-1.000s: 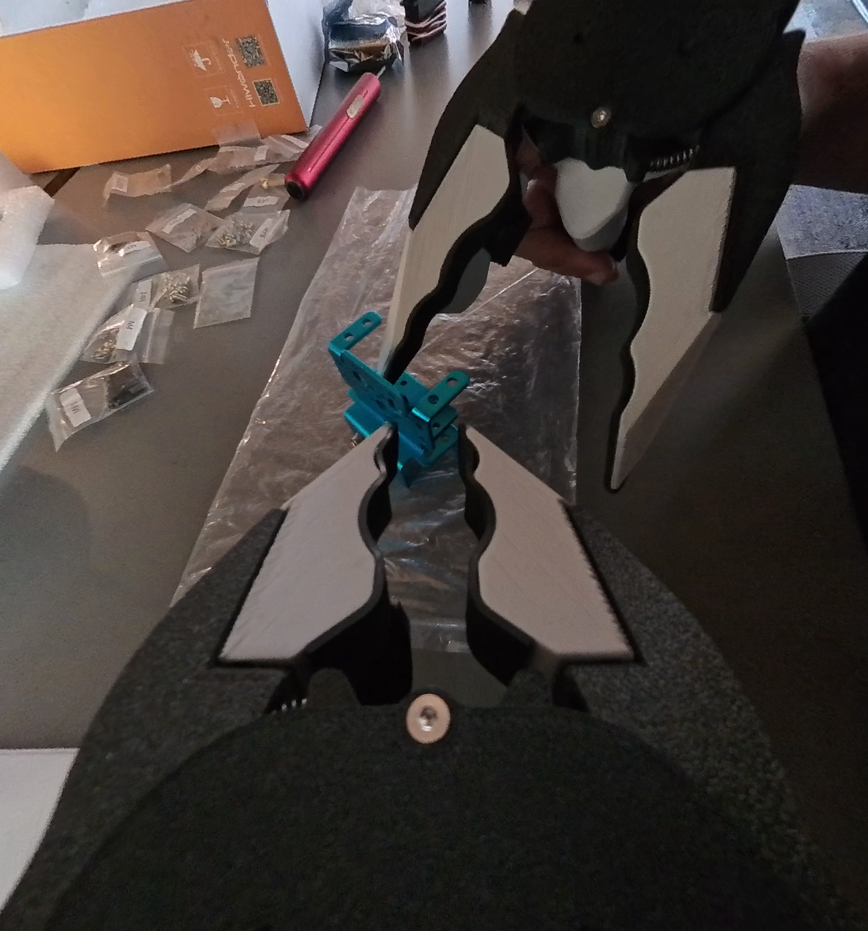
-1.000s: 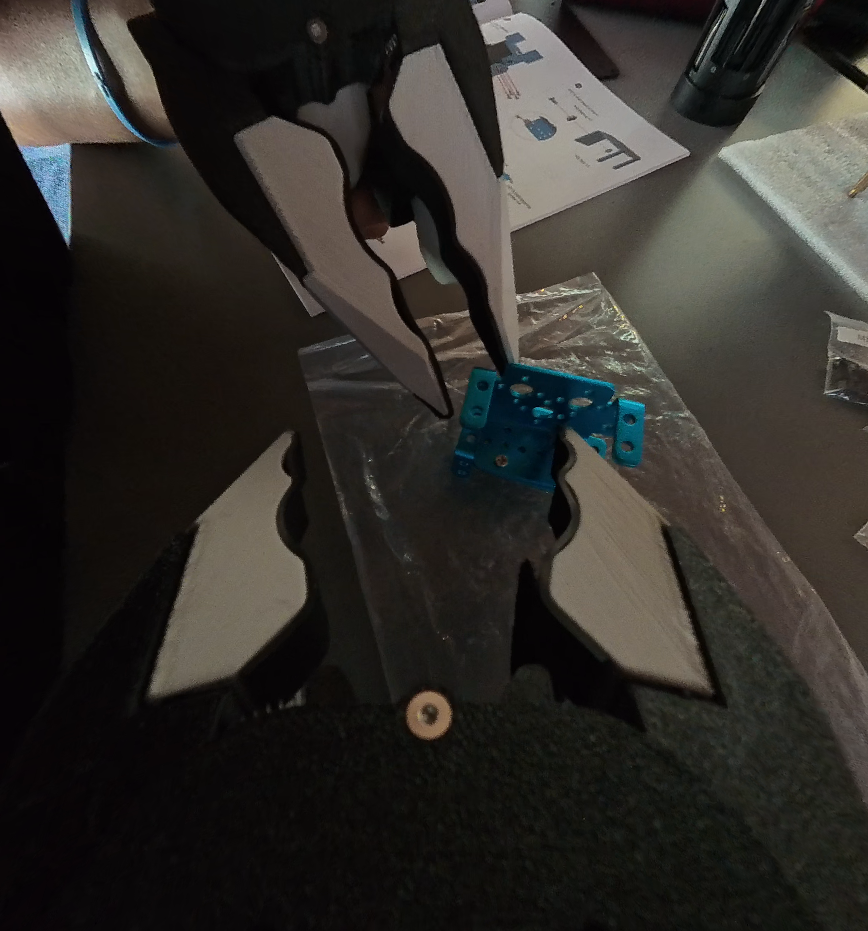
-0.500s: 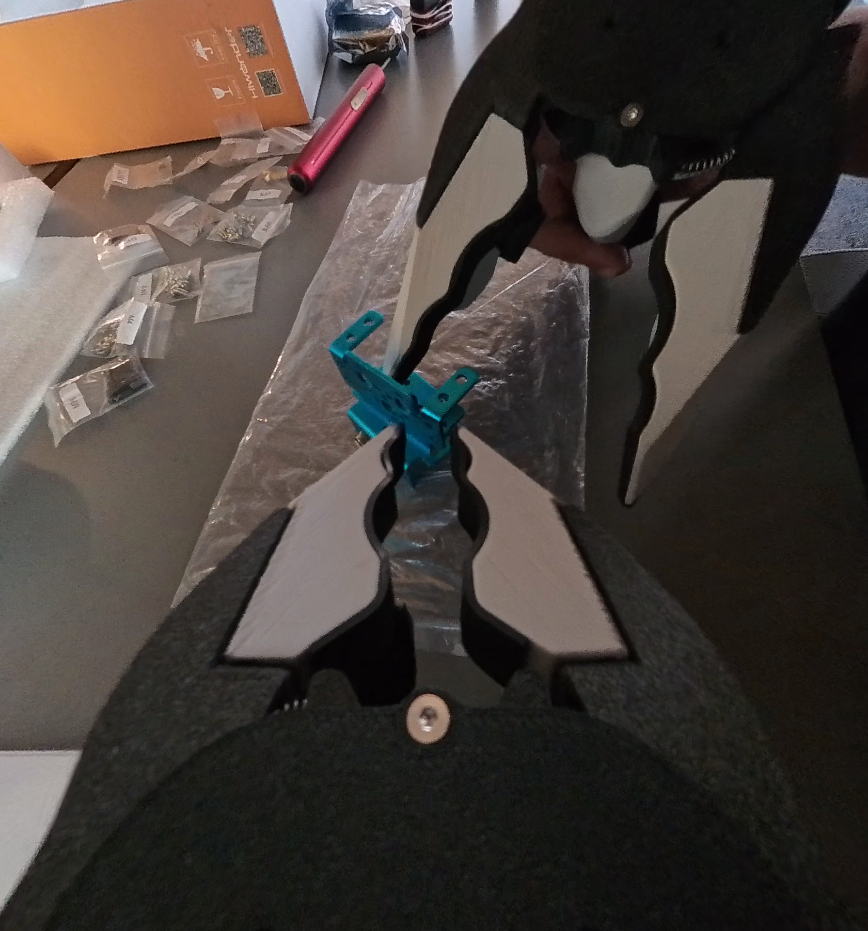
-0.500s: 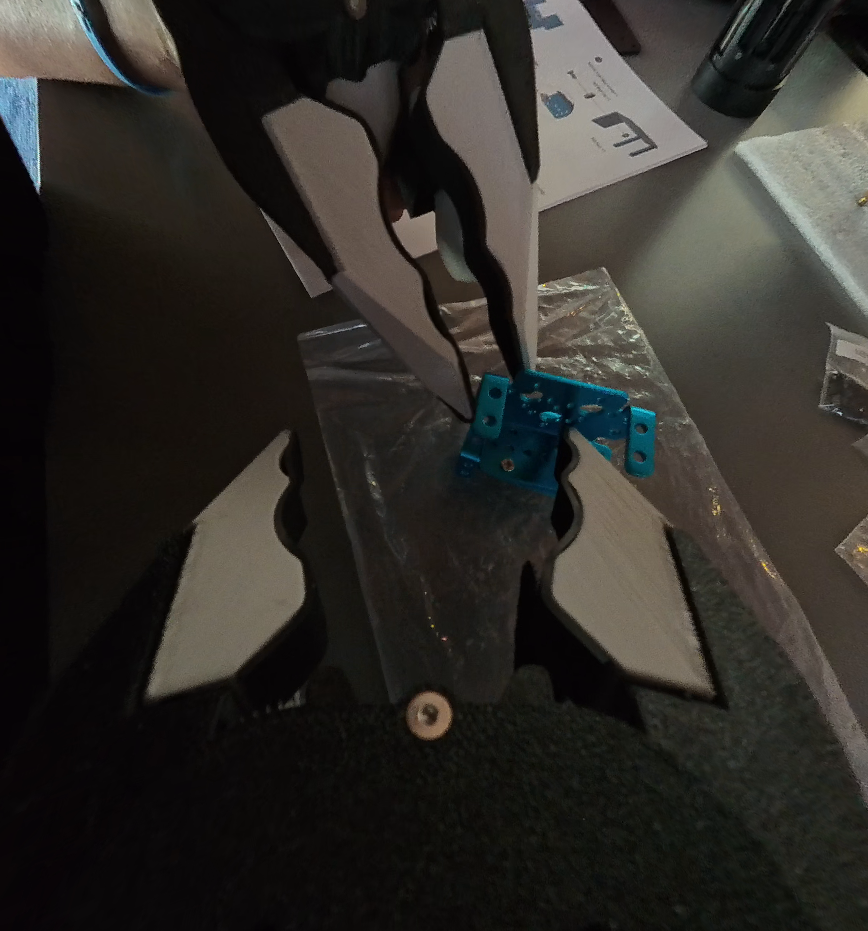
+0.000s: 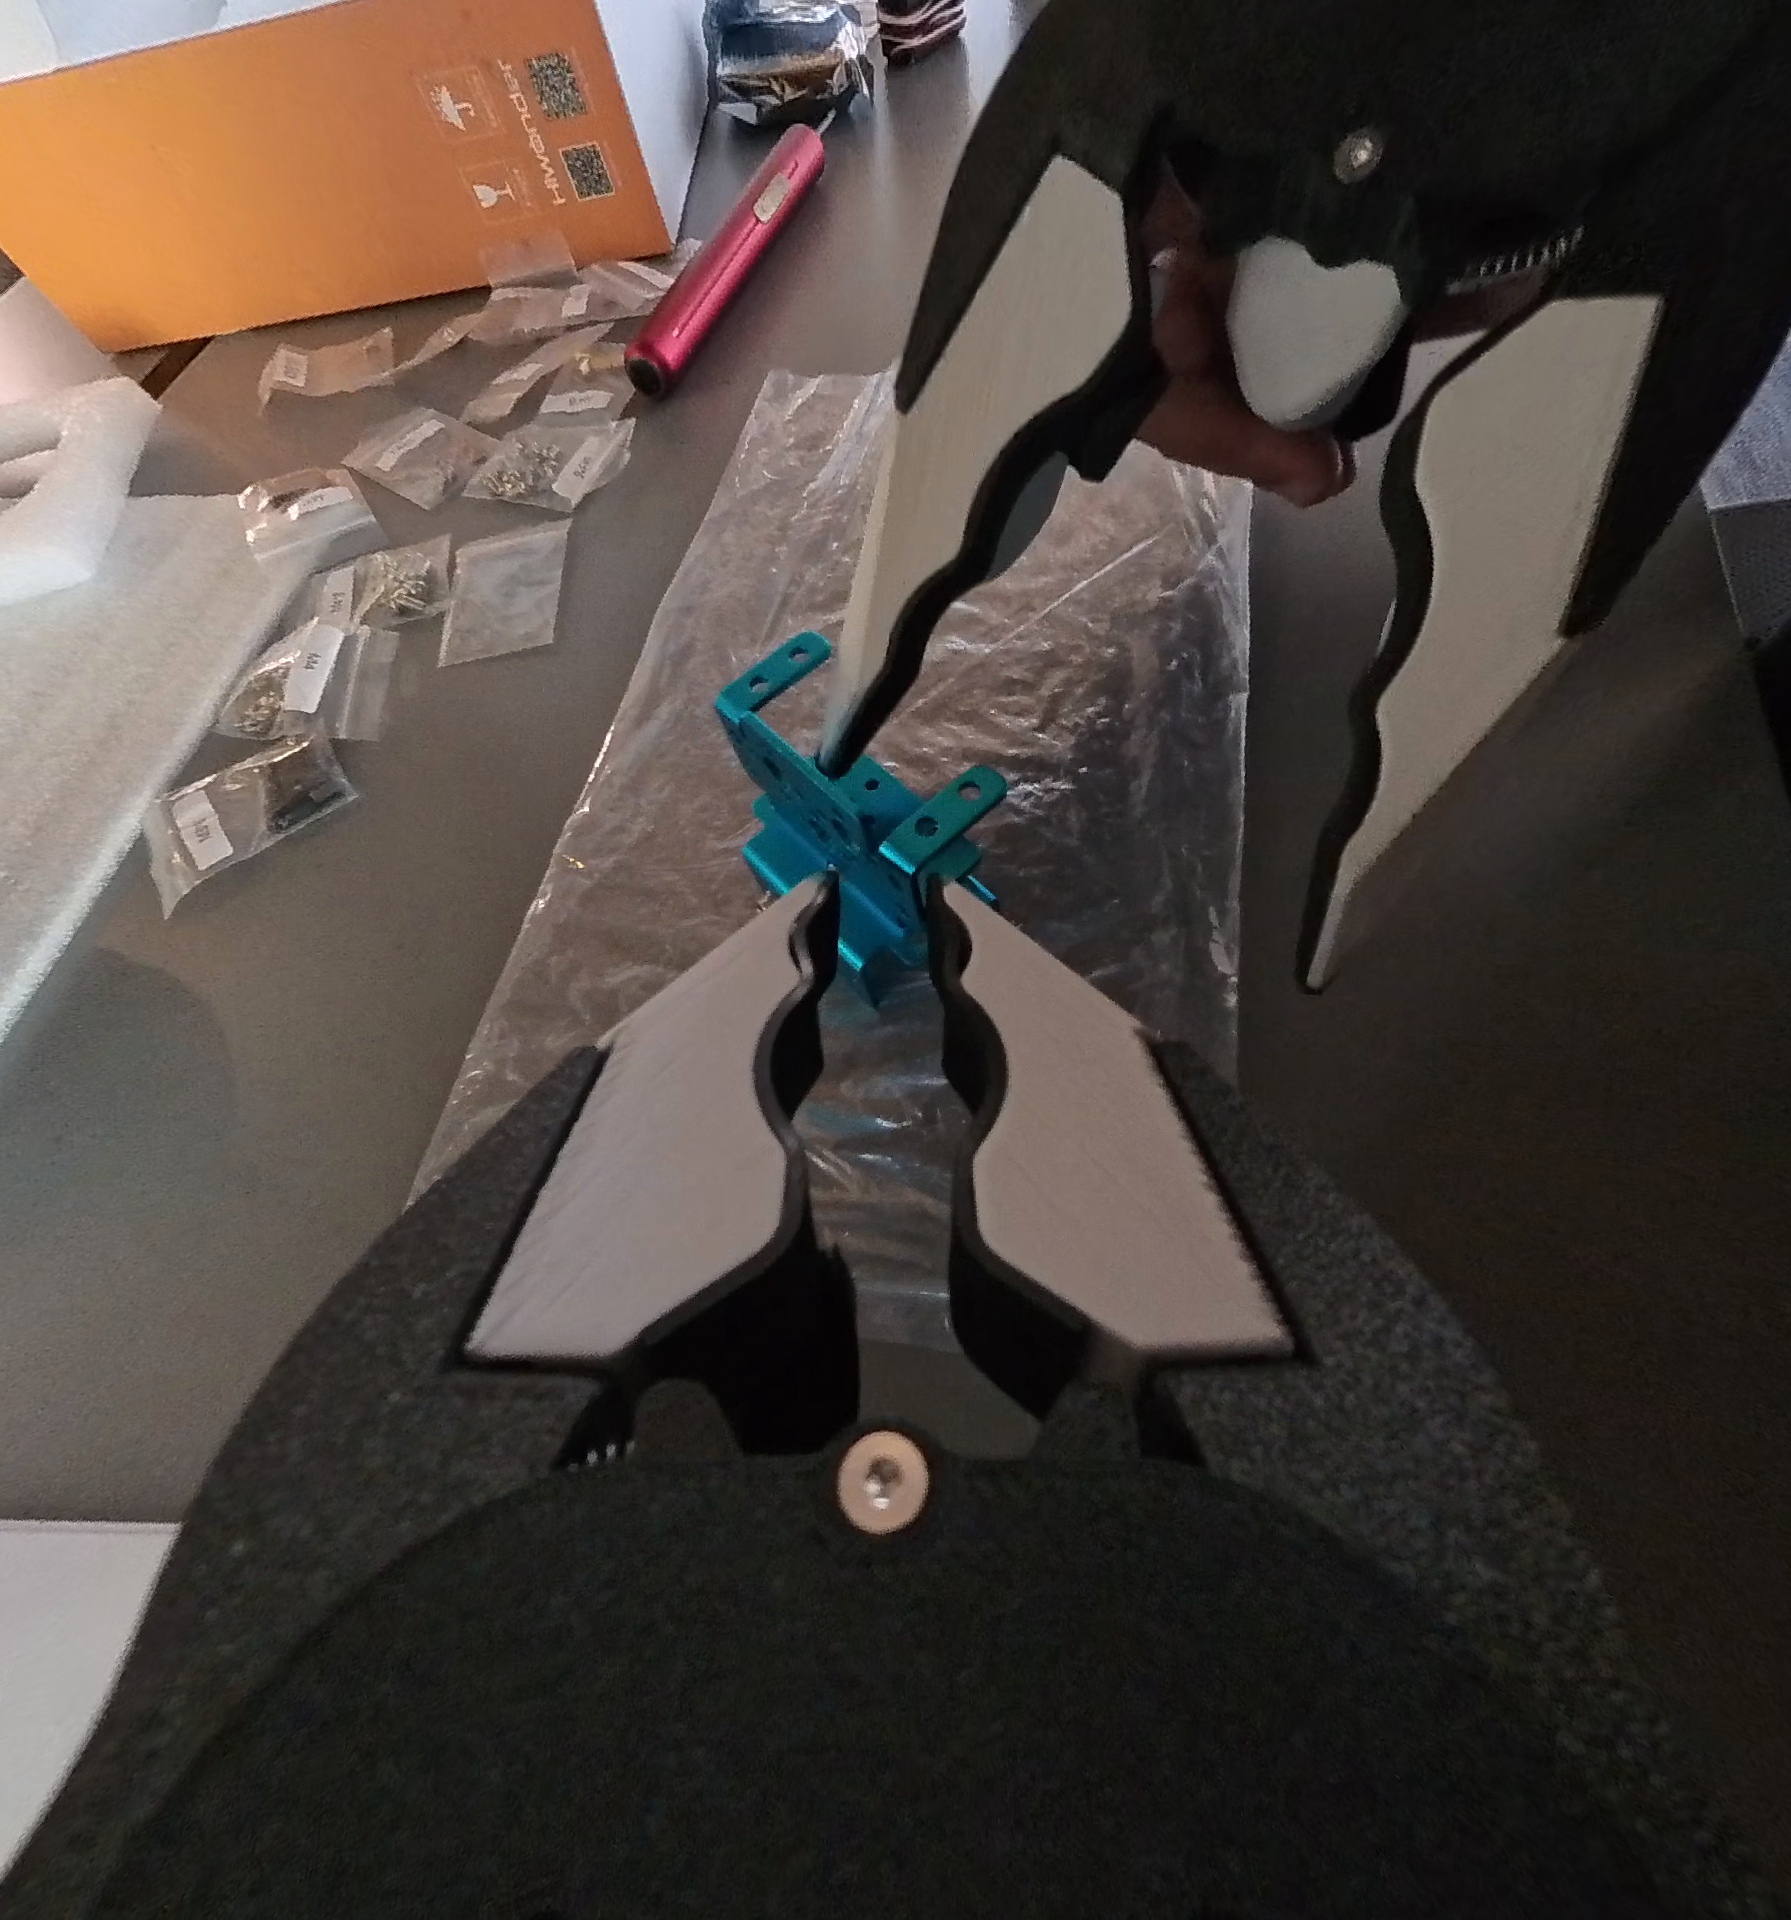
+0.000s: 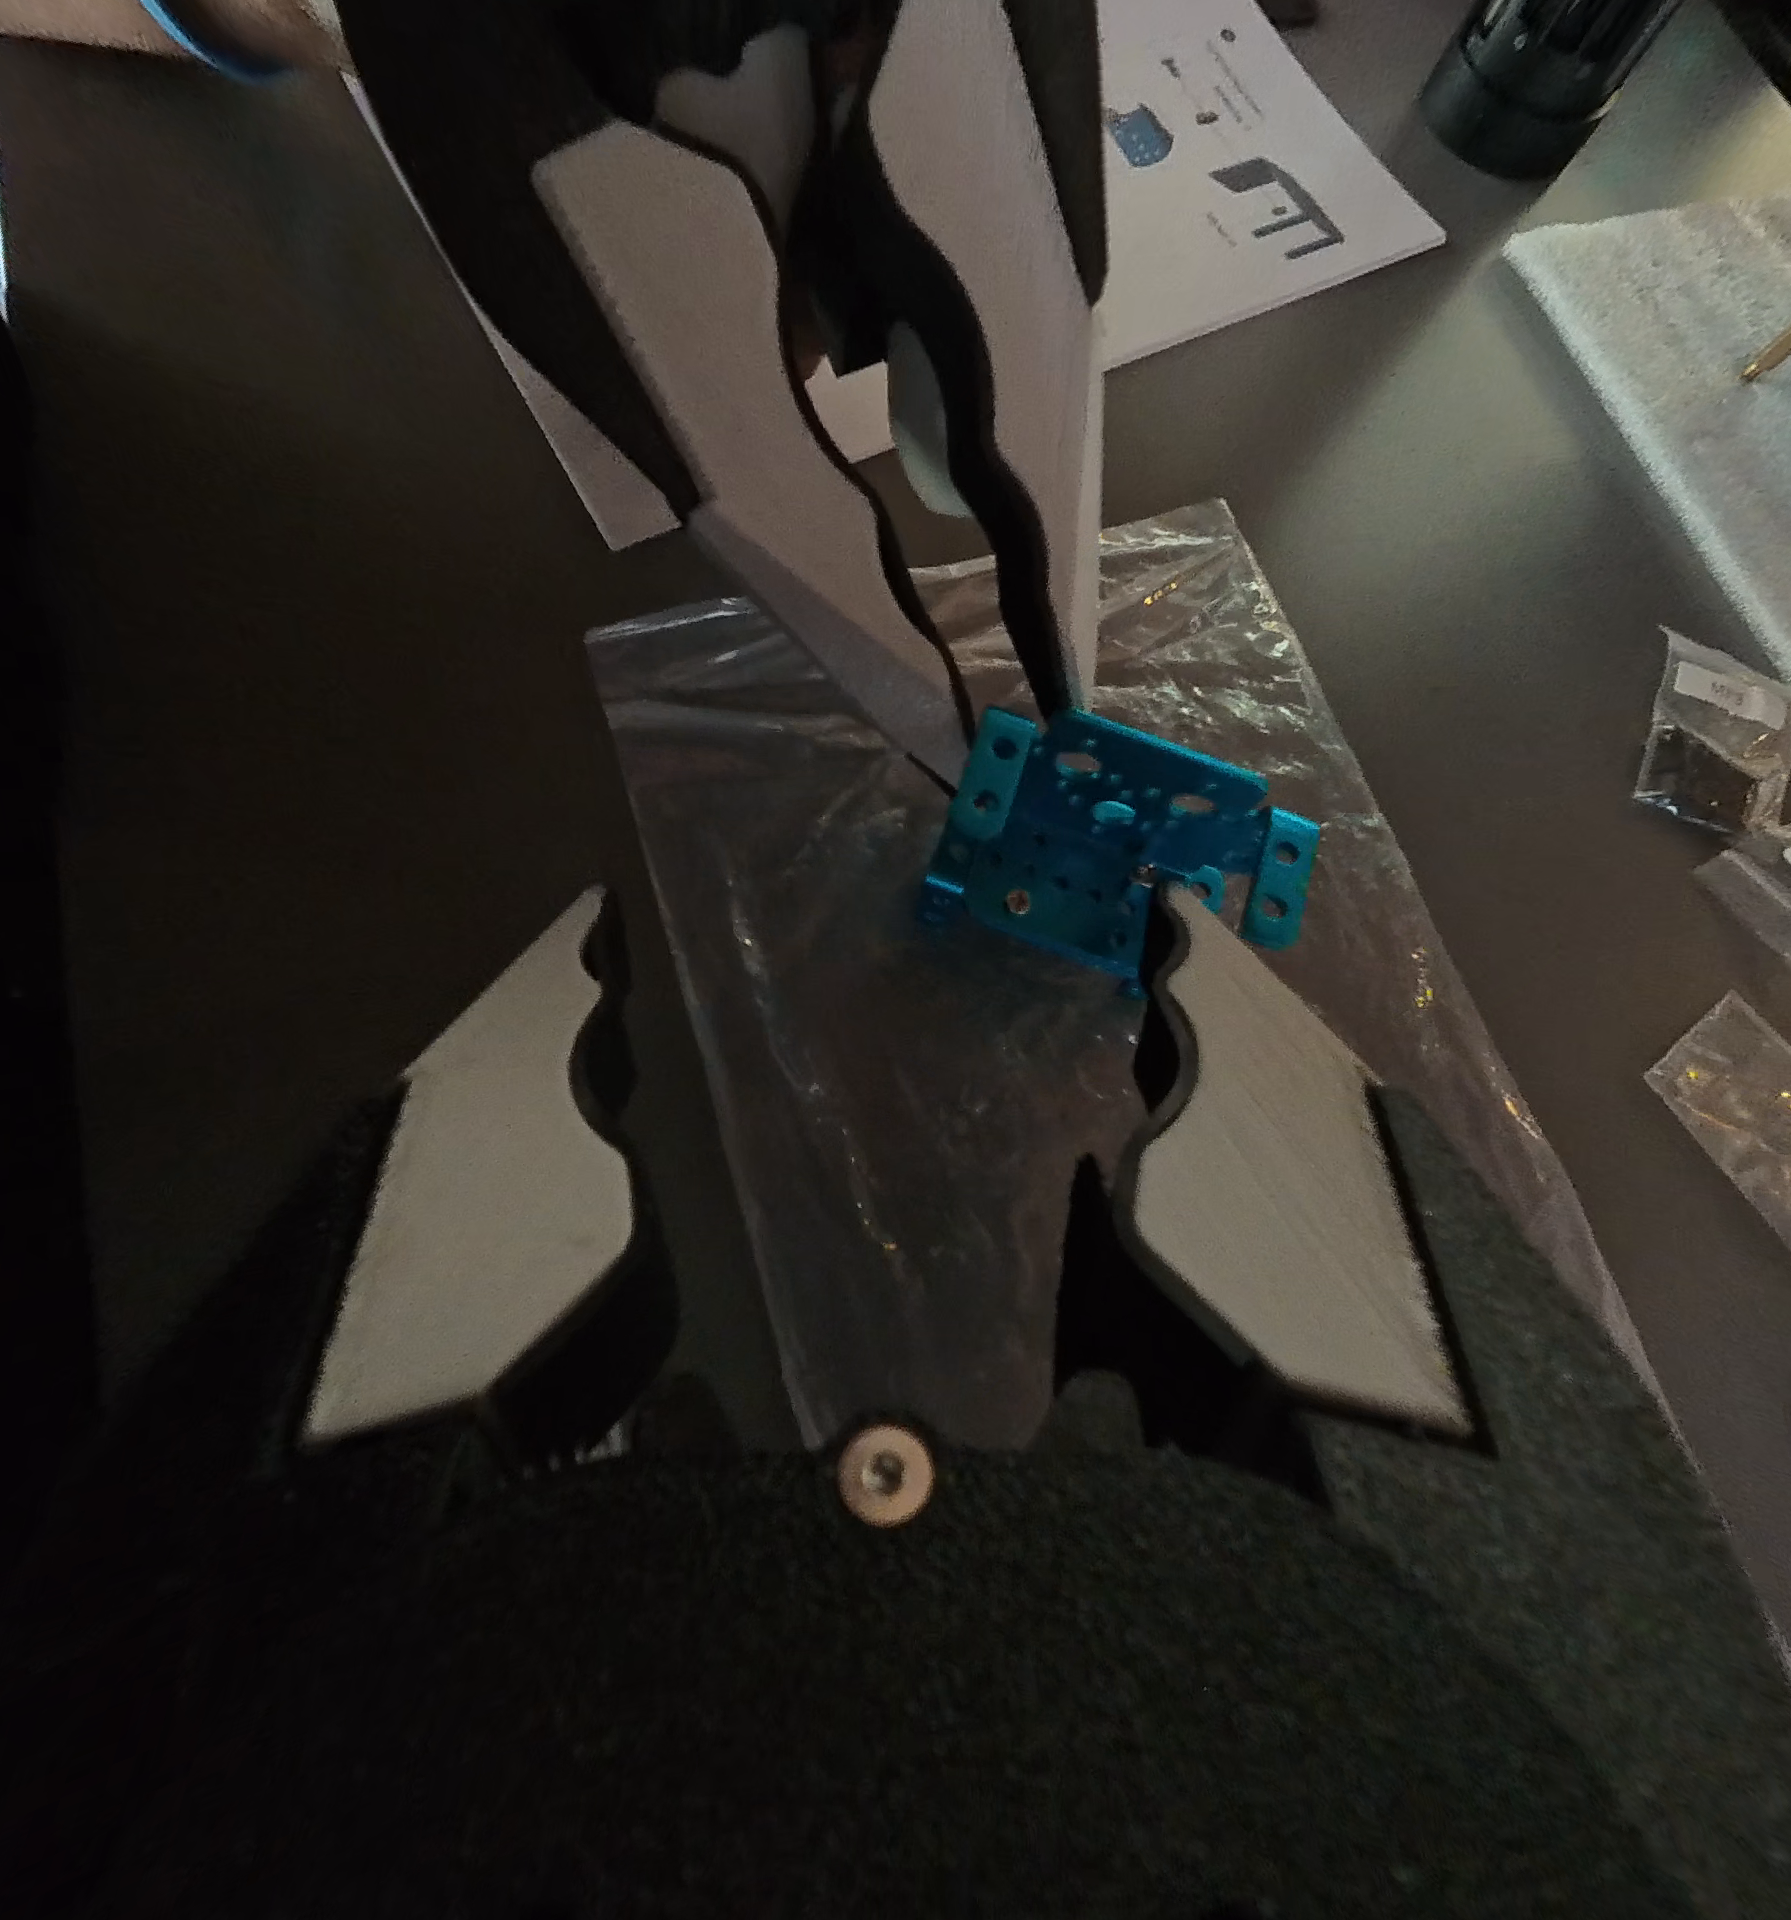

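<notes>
Your left gripper (image 5: pixel 875 914) clamps the blue perforated bracket (image 5: pixel 849 831) at frame centre while your right gripper (image 6: pixel 886 914) gapes, one finger (image 6: pixel 1234 1018) touching, which could lever it loose.

1 blue bracket assy (image 5: pixel 855 831), 1 clear plastic sheet (image 5: pixel 1109 665), 1 orange box (image 5: pixel 288 177), 1 red tool (image 5: pixel 730 260), 2 grippers.

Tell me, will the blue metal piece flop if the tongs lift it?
Probably stiff: the blue bracket looks like folded metal with punched holes. Likely light, since it is thin and full of holes. It might slip, standing on a crinkly clear plastic bag between the left tongs.
</notes>
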`<state>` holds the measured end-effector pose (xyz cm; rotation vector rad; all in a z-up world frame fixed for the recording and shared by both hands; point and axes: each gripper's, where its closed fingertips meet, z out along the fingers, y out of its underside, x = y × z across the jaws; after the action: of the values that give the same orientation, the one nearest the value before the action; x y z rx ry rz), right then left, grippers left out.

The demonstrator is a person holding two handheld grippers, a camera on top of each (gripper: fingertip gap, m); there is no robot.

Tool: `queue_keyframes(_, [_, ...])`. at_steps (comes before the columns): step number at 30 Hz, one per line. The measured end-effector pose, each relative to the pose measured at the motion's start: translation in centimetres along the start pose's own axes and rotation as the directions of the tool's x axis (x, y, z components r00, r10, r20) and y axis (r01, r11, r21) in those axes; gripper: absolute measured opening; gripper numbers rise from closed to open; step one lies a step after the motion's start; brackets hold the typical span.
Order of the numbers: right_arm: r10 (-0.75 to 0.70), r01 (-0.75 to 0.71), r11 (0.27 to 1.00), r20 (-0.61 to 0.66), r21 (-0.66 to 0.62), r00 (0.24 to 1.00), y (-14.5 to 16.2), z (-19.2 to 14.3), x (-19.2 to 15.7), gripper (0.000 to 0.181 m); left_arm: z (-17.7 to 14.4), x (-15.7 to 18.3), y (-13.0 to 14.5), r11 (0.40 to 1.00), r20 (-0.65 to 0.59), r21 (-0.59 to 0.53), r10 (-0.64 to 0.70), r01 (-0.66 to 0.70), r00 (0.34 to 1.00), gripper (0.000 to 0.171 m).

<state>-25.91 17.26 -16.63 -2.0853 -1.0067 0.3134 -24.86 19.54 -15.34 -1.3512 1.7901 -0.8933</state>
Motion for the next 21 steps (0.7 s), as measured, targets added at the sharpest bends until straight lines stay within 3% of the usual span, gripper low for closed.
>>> queue_keyframes(12, [-0.075, 0.075, 0.996, -0.005, -0.051, 0.997, 0.4, 1.0, -0.2, 0.097, 0.1, -0.1, -0.1, 1.000, 0.003, 0.000, -0.002, 0.002, 1.000, 0.016])
queue_keyframes(17, [-0.162, 0.156, 0.984, -0.064, -0.089, 0.985, 0.8, 1.4, 0.0, 0.096, 0.2, 0.1, 0.0, 1.000, -0.003, -0.002, -0.001, 0.001, 1.000, 0.015])
queue_keyframes(21, [-0.124, 0.120, 0.990, -0.045, -0.071, 0.991, 0.6, 1.2, -0.3, 0.100, 0.2, 0.1, -0.1, 1.000, -0.004, -0.002, 0.000, 0.000, 1.000, 0.016])
